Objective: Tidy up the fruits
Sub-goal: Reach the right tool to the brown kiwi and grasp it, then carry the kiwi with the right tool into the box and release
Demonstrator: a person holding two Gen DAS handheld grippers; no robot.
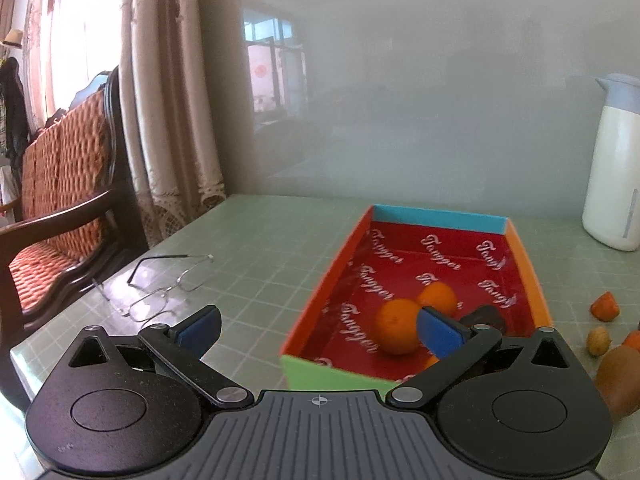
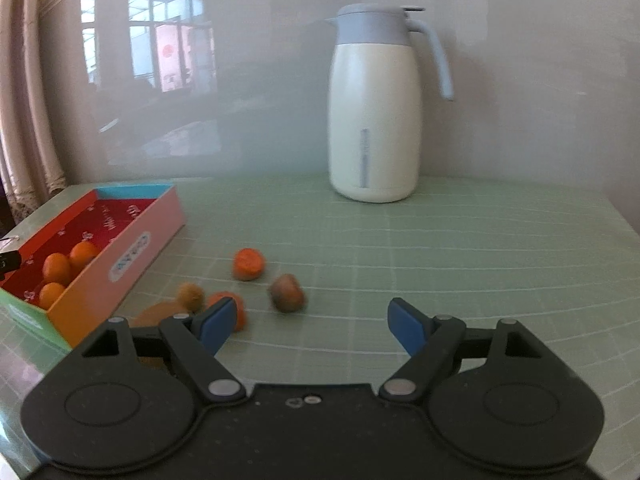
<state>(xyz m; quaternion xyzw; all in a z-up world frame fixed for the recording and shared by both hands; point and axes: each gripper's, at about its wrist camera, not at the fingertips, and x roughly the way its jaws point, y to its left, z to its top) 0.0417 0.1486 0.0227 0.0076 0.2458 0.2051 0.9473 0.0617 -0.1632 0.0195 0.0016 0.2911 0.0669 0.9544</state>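
A colourful open box [image 1: 328, 288] with a red lining holds oranges [image 1: 394, 330] and a dark object [image 1: 486, 316]. In the right wrist view the box [image 2: 132, 256] shows three oranges [image 2: 56, 268]. My left gripper [image 1: 320, 330] is open and empty, its right finger over the box's near end. My right gripper [image 2: 308, 322] is open and empty above the mat. Ahead of it lie a carrot-coloured piece [image 2: 249, 264], a brown round fruit [image 2: 286, 292], a small yellowish fruit [image 2: 191, 295], another orange piece [image 2: 236, 308] and a brown kiwi-like fruit [image 2: 154, 314].
A white and blue thermos jug [image 2: 374, 120] stands at the back against the wall. Glasses [image 1: 160, 284] lie on the green grid mat [image 2: 440, 260] left of the box. A cushioned wooden chair [image 1: 60, 200] and curtain are past the table's left edge.
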